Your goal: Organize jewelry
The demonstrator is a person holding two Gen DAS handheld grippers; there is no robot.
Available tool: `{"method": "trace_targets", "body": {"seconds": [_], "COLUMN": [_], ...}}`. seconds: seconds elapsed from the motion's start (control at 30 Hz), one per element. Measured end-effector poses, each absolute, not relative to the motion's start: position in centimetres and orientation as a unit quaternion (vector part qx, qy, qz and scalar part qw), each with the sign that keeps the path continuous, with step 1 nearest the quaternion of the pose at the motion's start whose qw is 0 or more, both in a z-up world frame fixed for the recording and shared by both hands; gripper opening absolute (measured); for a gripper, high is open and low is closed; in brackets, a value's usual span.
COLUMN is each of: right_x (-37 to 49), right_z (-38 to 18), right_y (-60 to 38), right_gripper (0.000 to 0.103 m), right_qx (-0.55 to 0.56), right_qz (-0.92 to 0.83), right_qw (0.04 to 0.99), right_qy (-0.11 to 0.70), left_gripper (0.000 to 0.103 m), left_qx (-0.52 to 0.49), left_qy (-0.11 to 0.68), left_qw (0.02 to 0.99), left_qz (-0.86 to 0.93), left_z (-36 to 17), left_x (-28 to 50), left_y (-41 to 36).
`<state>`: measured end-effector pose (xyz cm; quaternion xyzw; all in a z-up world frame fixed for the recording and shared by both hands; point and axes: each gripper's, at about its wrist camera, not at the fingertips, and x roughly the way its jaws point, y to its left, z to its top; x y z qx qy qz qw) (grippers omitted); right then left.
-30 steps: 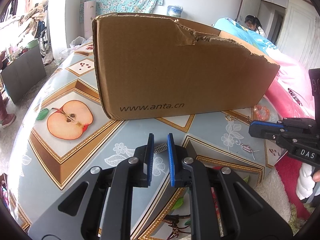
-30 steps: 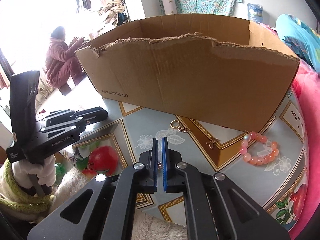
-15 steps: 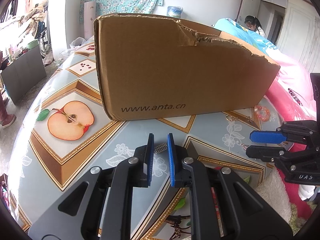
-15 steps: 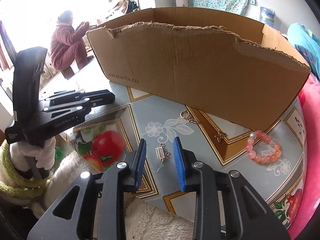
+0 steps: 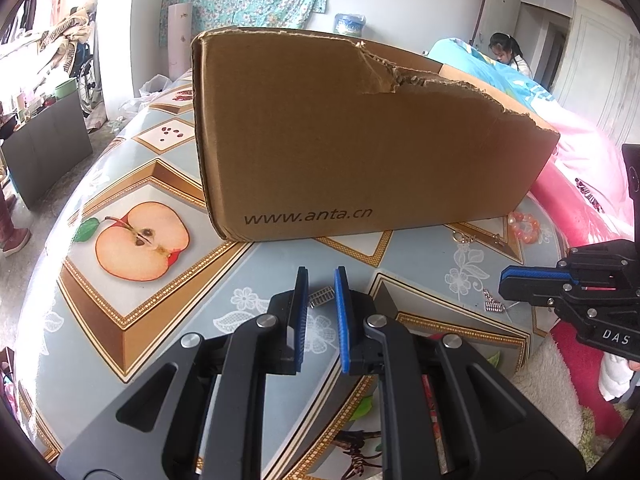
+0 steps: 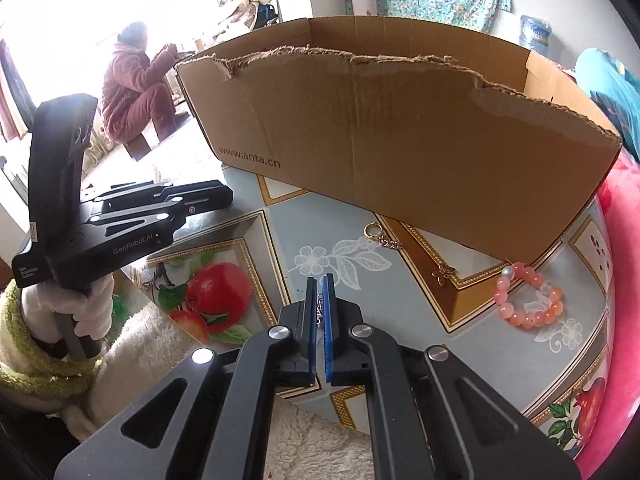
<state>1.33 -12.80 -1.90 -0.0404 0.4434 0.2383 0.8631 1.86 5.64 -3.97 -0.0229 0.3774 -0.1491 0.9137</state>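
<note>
Right hand-held gripper (image 6: pixel 319 308) pinches a silver charm (image 6: pixel 319 309); left hand-held gripper (image 5: pixel 321 314) is open around a silver clasp (image 5: pixel 322 295). Torn cardboard box (image 6: pixel 400 136) blocks the bench (image 6: pixel 288 240) behind; pink bead bracelet (image 6: pixel 529 297) lies beside it.

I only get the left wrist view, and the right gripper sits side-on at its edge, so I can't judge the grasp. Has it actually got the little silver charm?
Observer: Yes. In the right wrist view the right gripper has its blue pads closed to a narrow slit, with the silver charm pinched between them.
Operator: Good. What loose jewelry lies ahead of it, near the box?
Observer: A small gold butterfly-shaped charm lies on the tablecloth in front of the cardboard box, between the gold ring and the pink bead bracelet.
</note>
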Motion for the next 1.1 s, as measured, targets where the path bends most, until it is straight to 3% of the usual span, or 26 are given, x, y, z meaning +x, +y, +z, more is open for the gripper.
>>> {"method": "trace_targets", "body": {"seconds": [0.23,0.37,0.47,0.53,0.6,1.1], "right_x": [1.9,1.2,0.6,0.3,0.4,1.1], "right_z": [-1.7,-2.2,-2.8,-2.7,-2.6,-0.6], "right_y": [-13.2,-12.6,-11.5,-11.1,-11.0,-12.3], "right_gripper": [0.005,0.027,0.027,0.026,0.008,0.002], "right_qx": [-0.027,-0.041,-0.072,-0.094,-0.086,-0.028], "right_qz": [0.232,0.225,0.222,0.219,0.227,0.238], "right_qw": [0.858,0.854,0.852,0.857,0.854,0.866], "right_qy": [0.458,0.468,0.468,0.456,0.46,0.439], "left_gripper": [0.012,0.012,0.012,0.012,0.012,0.012], "left_qx": [-0.026,-0.028,-0.028,-0.028,-0.028,-0.033], "left_qy": [0.376,0.376,0.375,0.375,0.375,0.374], "left_qw": [0.914,0.914,0.914,0.914,0.914,0.915], "left_qz": [-0.15,-0.15,-0.15,-0.15,-0.149,-0.15], "left_z": [-4.0,-4.0,-4.0,-4.0,-4.0,-4.0], "left_x": [1.8,1.8,1.8,1.7,1.8,1.9], "left_y": [5.9,5.9,6.0,6.0,6.0,6.2]}}
